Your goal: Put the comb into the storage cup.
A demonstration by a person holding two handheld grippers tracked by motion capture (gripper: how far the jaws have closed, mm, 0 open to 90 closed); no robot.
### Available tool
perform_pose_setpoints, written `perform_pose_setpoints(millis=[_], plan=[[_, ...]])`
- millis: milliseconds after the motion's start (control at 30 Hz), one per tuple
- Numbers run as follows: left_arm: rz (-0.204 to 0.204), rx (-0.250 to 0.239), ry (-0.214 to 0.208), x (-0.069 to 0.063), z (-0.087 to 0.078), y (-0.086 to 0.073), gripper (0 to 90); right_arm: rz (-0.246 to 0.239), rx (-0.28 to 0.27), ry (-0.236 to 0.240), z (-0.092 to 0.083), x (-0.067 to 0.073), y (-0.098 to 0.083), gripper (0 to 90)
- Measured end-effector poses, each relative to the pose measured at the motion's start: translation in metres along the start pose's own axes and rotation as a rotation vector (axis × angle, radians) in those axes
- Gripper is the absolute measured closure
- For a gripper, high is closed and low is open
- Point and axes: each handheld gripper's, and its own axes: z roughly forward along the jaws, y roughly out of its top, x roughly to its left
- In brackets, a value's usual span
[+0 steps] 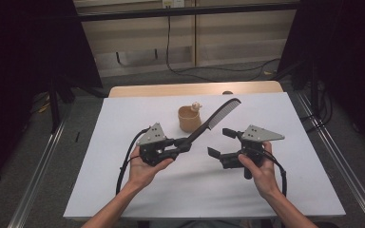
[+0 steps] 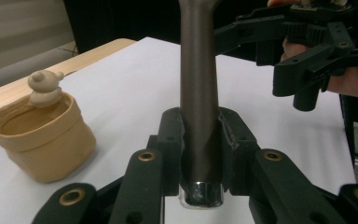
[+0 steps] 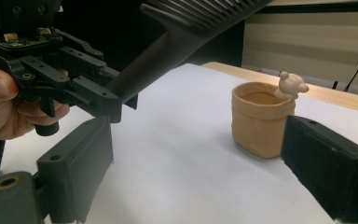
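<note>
Now we see the left gripper clamped on the handle of a dark comb, its two black jaws pressed against either side of the shaft. In the left gripper view the comb handle rises straight up between those jaws, with a shiny metal cap at its lower end. From the high view the comb slants from the gripper toward about one o'clock, its toothed end lifted above the white table, crossing just to the right of a small tan cup.

That cup stands upright on the table near the centre, at roughly twelve o'clock from the two hands. A pale little figure sits on its rim, on the side toward one o'clock. In the left gripper view the cup lies at about nine o'clock of the comb handle, well apart from it.

We find the right gripper at about three o'clock of the left one, its jaws spread wide with nothing between them. In the right gripper view the cup shows between its own two jaws but farther off, untouched, and the comb's teeth pass overhead at twelve o'clock.
</note>
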Motion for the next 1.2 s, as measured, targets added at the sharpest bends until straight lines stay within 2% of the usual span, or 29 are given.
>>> perform_pose_setpoints(millis=[33,167,367,467,600,733,867,967,1200], plan=[[0.002,-0.003,0.006,0.0,0.001,-0.001,72.9,0.011,0.001,0.003,0.0,0.0,0.0,6.5],[-0.008,0.003,-0.017,0.0,0.005,-0.004,72.8,0.031,-0.031,0.012,0.001,-0.001,0.0,5.4],[0.005,0.011,-0.021,-0.004,0.006,-0.006,72.9,0.105,-0.079,0.08,0.007,-0.001,-0.001,5.5],[0.014,0.017,-0.029,-0.004,0.006,-0.006,72.8,0.124,-0.095,0.108,0.009,-0.001,-0.002,5.7],[0.022,0.025,-0.028,-0.004,0.006,-0.006,72.8,0.152,-0.113,0.115,0.009,-0.001,-0.001,6.3],[0.021,0.024,-0.037,-0.006,0.01,-0.006,72.8,0.186,-0.098,0.111,0.012,0.0,-0.004,5.9],[0.025,0.027,-0.04,-0.008,0.011,-0.006,72.8,0.214,-0.112,0.13,0.013,0.0,-0.003,11.9],[0.023,0.027,-0.041,-0.008,0.011,-0.005,72.9,0.218,-0.118,0.158,0.013,0.001,-0.003,22.4],[0.028,0.033,-0.047,-0.009,0.013,-0.006,72.9,0.255,-0.14,0.168,0.013,-0.001,-0.004,36.2]])
